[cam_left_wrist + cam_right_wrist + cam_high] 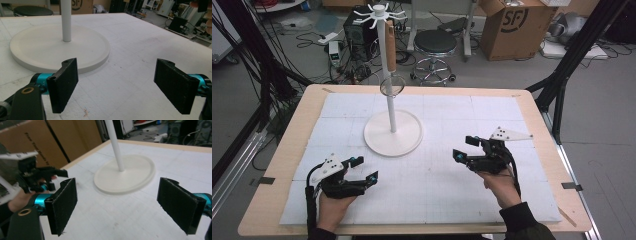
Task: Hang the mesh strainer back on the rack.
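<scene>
A: Status of the tongs. We hold the left tongs [364, 168] low over the near left part of the white mat [442, 200], jaws spread wide with nothing between them. In the left gripper view the left tongs [117, 87] show bare mat in the gap between the two black pads [63, 83].

B: Confirmed. We hold the right tongs [466, 148] over the near right part of the mat, jaws likewise spread wide and empty. In the right gripper view the right tongs [120, 207] face the stand across open mat, and the left tongs [56, 173] appear farther off at the left edge, in a hand [18, 198].

A: Location of the stand. The white stand [392, 132] sits on the table [287, 135], on the far half of the mat, left of centre. Its round base [45, 47] lies flat; the pole [388, 75] rises upright from the middle of the base.

B: Position relative to the tongs: the base lies ahead of and between both pairs, nearer the left pair. Neither pair touches it.

A: Items on the stand. In the high view a wooden-handled utensil [390, 52] hangs beside the pole from the spoked top [379, 11], ending in a round wire hoop [392, 86].

B: Both hands, left [332, 207] and right [502, 187], grip the tong handles from the near edge.
</scene>
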{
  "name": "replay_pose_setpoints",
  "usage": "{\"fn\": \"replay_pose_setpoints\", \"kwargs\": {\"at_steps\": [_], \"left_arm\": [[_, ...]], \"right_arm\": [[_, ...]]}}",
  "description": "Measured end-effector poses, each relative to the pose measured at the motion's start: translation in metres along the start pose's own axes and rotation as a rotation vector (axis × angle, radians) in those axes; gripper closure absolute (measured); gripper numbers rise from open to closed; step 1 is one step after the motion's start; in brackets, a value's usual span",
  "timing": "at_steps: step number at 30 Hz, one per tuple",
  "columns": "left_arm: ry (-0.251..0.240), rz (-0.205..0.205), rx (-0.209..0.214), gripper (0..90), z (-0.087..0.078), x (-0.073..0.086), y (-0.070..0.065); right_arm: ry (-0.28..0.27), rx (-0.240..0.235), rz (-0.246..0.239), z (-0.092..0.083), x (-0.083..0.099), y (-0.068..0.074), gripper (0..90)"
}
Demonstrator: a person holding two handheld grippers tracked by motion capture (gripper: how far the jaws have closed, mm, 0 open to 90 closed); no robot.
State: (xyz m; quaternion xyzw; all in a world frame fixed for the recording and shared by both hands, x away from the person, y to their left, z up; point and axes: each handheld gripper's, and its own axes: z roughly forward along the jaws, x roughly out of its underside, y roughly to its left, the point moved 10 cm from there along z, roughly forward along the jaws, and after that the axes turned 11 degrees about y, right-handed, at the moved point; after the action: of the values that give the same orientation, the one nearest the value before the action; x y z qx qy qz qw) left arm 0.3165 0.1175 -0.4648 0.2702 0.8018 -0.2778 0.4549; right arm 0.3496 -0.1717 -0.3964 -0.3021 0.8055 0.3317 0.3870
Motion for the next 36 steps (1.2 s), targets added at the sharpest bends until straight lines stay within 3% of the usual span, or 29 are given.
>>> {"fn": "replay_pose_setpoints", "kwargs": {"at_steps": [3, 6, 9, 16, 22, 29, 36], "left_arm": [[0.003, 0.008, 0.007, 20.1, 0.001, 0.0, -0.002], [0.005, -0.025, 0.044, 19.8, 0.0, -0.001, -0.006], [-0.006, -0.029, 0.068, 19.7, -0.001, -0.003, -0.013], [0.008, -0.002, 0.062, 19.7, 0.005, -0.002, -0.016], [0.005, 0.006, 0.046, 19.7, 0.005, -0.003, -0.015], [0.002, 0.016, 0.042, 19.7, 0.005, -0.003, -0.016], [-0.005, 0.019, 0.034, 19.7, 0.005, -0.004, -0.016]], "right_arm": [[0.013, 0.022, 0.011, -0.001, 0.016, -0.009, 15.7], [0.005, 0.037, 0.016, -0.004, 0.027, -0.016, 15.8], [0.002, 0.043, 0.019, -0.006, 0.035, -0.02, 15.7], [0.001, 0.065, -0.003, -0.008, 0.055, -0.024, 15.1], [-0.022, 0.078, 0.014, -0.015, 0.06, -0.031, 14.9], [-0.008, 0.112, 0.033, -0.019, 0.071, -0.038, 14.8], [0.012, 0.106, 0.028, -0.013, 0.076, -0.034, 14.8]]}}
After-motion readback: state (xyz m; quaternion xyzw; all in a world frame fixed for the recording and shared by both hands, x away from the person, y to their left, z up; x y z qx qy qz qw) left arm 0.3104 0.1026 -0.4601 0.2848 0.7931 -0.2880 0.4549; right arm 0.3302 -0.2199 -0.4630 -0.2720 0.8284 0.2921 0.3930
